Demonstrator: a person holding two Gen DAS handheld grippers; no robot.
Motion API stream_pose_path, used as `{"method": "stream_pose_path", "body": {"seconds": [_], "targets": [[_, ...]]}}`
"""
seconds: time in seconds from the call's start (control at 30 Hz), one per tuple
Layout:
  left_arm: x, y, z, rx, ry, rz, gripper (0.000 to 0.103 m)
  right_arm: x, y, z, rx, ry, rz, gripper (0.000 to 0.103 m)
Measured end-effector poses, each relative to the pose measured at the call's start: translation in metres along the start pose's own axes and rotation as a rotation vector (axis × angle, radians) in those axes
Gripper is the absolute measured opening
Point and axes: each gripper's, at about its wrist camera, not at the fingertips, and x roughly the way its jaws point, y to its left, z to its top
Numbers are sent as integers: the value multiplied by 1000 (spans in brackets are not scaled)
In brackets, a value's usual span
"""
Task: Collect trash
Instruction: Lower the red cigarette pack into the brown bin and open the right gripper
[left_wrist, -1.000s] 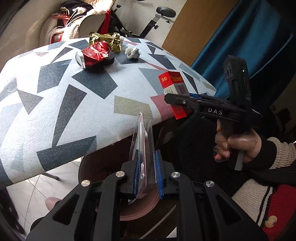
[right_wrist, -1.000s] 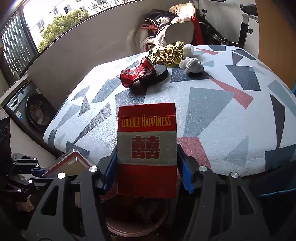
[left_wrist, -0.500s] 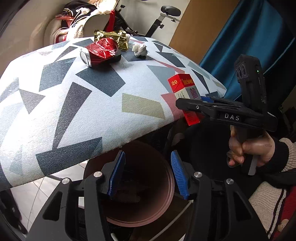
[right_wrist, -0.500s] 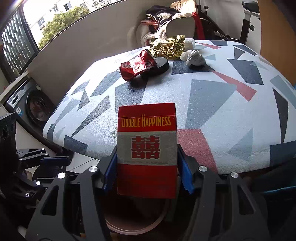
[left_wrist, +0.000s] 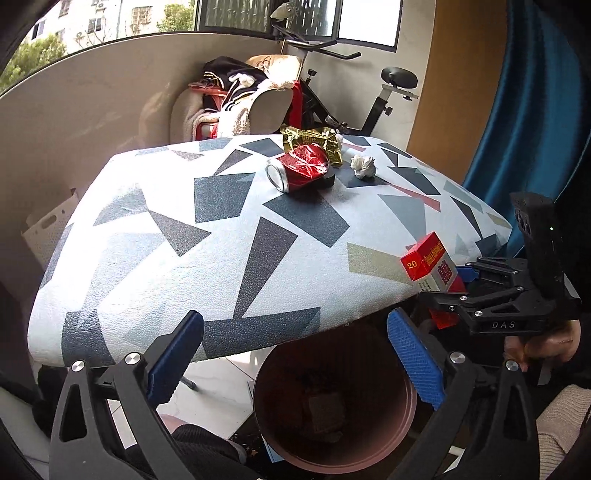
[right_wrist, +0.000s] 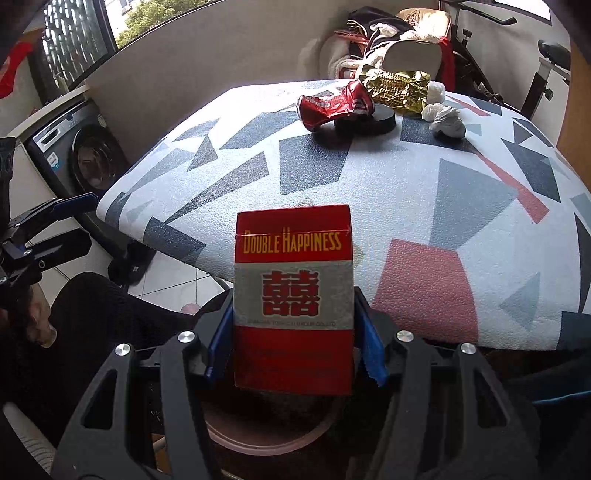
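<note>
My left gripper (left_wrist: 293, 321) hangs over a pink bin (left_wrist: 410, 417) below the table edge. Its jaws are opening wide, with nothing between the blue pads. My right gripper (right_wrist: 293, 317) is shut on a red and grey cigarette pack (right_wrist: 293, 295), held upright above the bin rim (right_wrist: 266, 443). In the left wrist view that pack (left_wrist: 430, 262) shows at the right, by the table's edge. On the far side of the patterned table (left_wrist: 184, 240) lie a crushed red can (left_wrist: 299, 170), a gold wrapper (left_wrist: 314, 142) and a crumpled white tissue (left_wrist: 364, 166).
A black round disc (right_wrist: 369, 120) sits under the can. Behind the table are a chair heaped with clothes (left_wrist: 240, 103) and an exercise bike (left_wrist: 388, 92). A washing machine (right_wrist: 85, 151) stands at the left and a blue curtain (left_wrist: 535, 110) at the right.
My left gripper let go of a clear plastic package, which dropped out of sight, then spread wide and tilted up. My right gripper, still holding the pack, shifted slightly over the bin.
</note>
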Motion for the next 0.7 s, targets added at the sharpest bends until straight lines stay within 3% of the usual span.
{"method": "stream_pose_path", "body": {"seconds": [0.23,0.43,0.7], "targets": [[-5,15,-13,-54,-42,38,97,12,21,-5,-106,46,7,59],[10,16,-16,-61,27,38,97,16,24,-8,-119,67,8,59],[17,18,-18,-70,55,22,97,19,30,-10,-149,77,10,60]]}}
